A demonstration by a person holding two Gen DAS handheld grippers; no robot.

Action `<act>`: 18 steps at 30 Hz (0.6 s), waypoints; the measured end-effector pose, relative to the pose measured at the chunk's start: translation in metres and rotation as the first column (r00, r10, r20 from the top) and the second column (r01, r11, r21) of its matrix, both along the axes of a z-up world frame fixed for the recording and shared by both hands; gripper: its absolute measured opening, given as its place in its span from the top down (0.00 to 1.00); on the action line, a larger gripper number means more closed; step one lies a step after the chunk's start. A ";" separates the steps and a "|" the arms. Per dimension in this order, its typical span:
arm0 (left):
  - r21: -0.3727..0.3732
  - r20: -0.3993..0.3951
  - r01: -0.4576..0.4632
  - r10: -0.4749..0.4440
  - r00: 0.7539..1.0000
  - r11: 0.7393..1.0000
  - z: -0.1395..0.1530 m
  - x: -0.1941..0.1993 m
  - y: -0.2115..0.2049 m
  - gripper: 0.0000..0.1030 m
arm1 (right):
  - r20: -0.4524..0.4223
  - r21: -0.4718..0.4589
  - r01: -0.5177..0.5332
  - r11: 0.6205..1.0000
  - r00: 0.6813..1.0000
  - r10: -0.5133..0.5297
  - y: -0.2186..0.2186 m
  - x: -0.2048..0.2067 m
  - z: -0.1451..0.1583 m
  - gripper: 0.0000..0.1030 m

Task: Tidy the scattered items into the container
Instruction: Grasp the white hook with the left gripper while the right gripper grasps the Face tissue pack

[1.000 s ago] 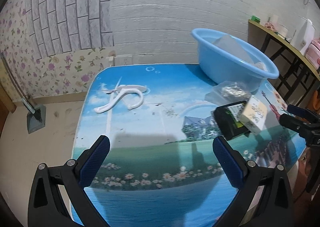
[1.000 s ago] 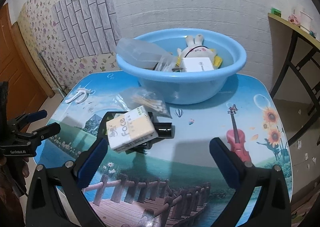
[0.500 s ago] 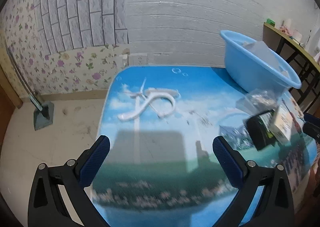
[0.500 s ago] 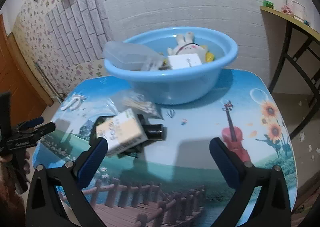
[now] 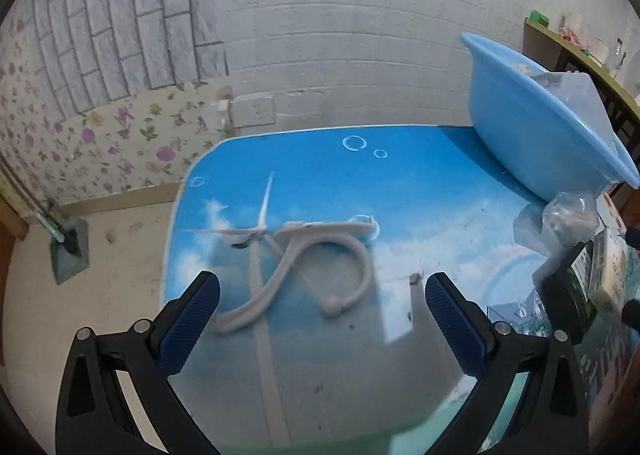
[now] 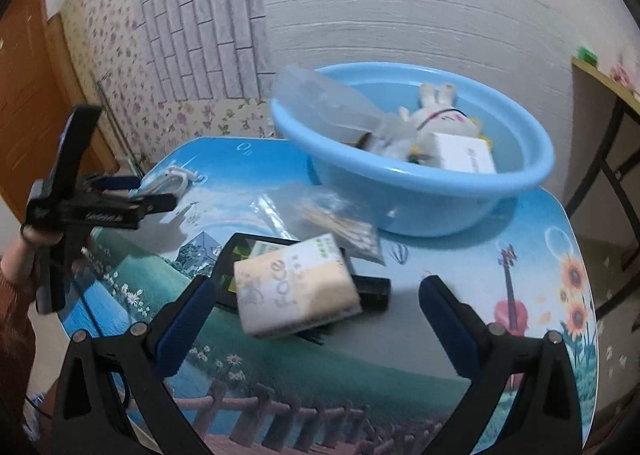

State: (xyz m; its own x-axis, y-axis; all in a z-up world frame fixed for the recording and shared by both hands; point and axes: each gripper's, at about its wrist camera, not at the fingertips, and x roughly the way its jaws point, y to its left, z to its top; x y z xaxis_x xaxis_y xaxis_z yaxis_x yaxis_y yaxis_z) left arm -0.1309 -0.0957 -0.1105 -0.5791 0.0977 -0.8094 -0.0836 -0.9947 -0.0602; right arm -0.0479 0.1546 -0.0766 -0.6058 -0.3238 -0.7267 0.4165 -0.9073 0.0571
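One white curved hanger (image 5: 316, 263), blue basin (image 6: 420, 191)

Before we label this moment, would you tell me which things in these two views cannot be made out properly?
- Black item, right wrist view: mostly covered by the tissue pack lying on it.
- Tissue pack print: motion-blurred, only partly legible.
- Basin contents, left wrist view: hidden by its wall.
- Clear bag contents: blurred, unidentifiable.
- Under the plush rabbit: covered by the rabbit and the white box.
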 end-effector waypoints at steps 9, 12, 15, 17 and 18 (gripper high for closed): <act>0.022 -0.024 0.049 -0.048 0.999 0.999 0.003 0.006 -0.004 0.50 | 0.032 0.044 -0.019 0.999 0.999 0.017 -0.011 -0.009 -0.015 0.24; 0.060 -0.029 0.061 -0.060 0.998 0.996 0.008 0.017 -0.004 0.51 | 0.036 0.037 -0.033 0.999 0.999 0.032 -0.009 -0.006 -0.012 0.36; 0.087 -0.041 0.070 -0.067 0.997 0.994 0.014 0.029 -0.001 0.51 | 0.045 0.006 -0.023 1.000 0.999 0.023 -0.002 -0.003 -0.007 0.36; 0.085 -0.041 0.076 -0.072 0.997 0.993 0.016 0.036 0.003 0.51 | 0.042 0.000 -0.017 1.000 0.999 0.017 0.003 -0.001 -0.006 0.36; 0.083 -0.040 0.079 -0.076 0.996 0.993 0.017 0.040 0.006 0.51 | 0.041 -0.005 -0.014 1.000 0.999 0.014 0.006 0.000 -0.005 0.36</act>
